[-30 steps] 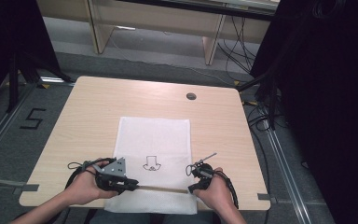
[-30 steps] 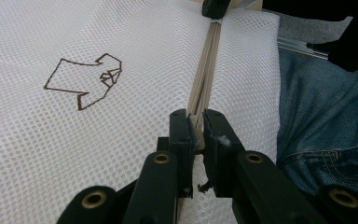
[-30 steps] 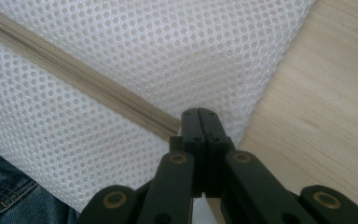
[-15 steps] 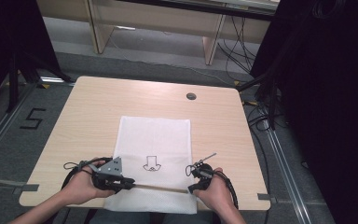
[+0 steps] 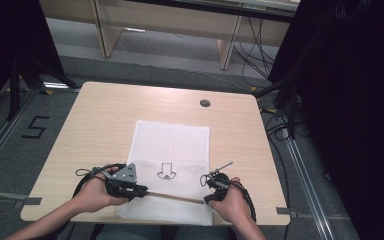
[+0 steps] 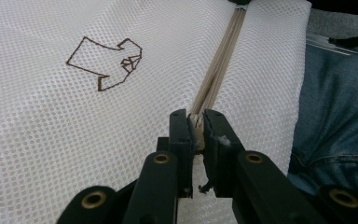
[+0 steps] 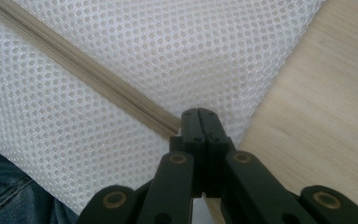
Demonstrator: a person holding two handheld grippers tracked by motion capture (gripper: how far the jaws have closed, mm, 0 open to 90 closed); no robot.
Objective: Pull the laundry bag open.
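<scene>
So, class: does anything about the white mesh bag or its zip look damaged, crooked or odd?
Nothing much stands out. The mesh bag lies flat and square on the table; its zip runs straight. The left gripper holds a slightly frayed zip end.

The mesh bag (image 5: 172, 150) is white, dotted all over with tiny holes, and bears a dark brown outlined arrow (image 6: 106, 61). Its zipper (image 7: 88, 72) is beige. The table (image 5: 105, 115) is pale wood grain; both grippers' jaws are black.
</scene>
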